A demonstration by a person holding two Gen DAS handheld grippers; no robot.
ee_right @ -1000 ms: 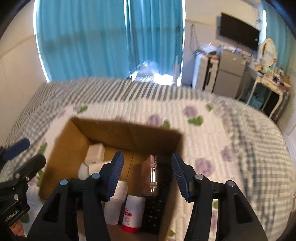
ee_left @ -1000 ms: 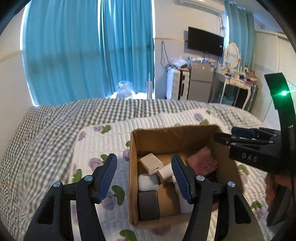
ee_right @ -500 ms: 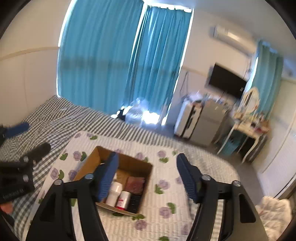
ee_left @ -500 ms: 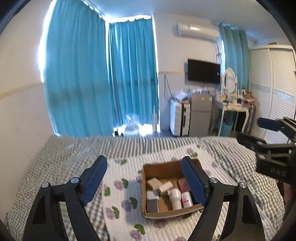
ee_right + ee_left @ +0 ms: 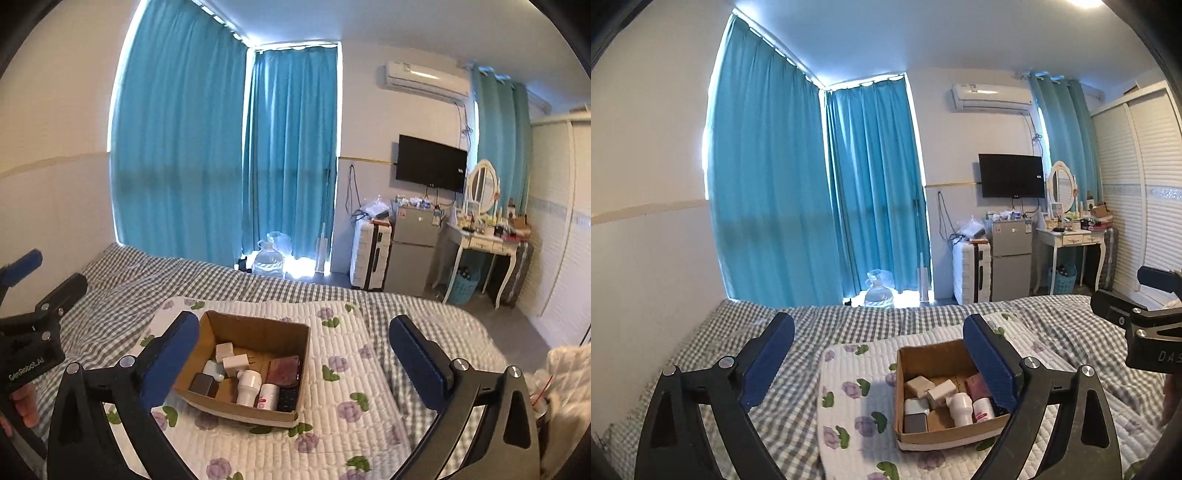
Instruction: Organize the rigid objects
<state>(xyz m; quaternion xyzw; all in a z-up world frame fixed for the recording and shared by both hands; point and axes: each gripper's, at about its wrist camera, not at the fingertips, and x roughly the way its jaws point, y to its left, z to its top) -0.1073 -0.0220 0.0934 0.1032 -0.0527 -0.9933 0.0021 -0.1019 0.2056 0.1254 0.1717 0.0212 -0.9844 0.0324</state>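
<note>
A brown cardboard box (image 5: 258,334) sits on a white floral quilt (image 5: 347,373) on the bed; it also shows in the left wrist view (image 5: 934,356). Inside lie small items: white blocks (image 5: 232,362), a white bottle (image 5: 248,387), a red-and-white bottle (image 5: 267,397), a black remote (image 5: 288,397), a dark red pouch (image 5: 282,371) and a dark case (image 5: 204,384). My left gripper (image 5: 882,354) is open and empty, high above and back from the box. My right gripper (image 5: 295,362) is open and empty, also held well above the box.
A grey checked bedspread (image 5: 746,350) covers the bed. Blue curtains (image 5: 820,192), a water jug (image 5: 879,295), a white suitcase (image 5: 971,273), a small fridge (image 5: 1012,254) and a dressing table (image 5: 1071,236) stand beyond the bed. A wardrobe (image 5: 1145,184) is at right.
Both grippers have pulled up and back from just over the box; the box now looks small and far. Both jaws opened wider.
</note>
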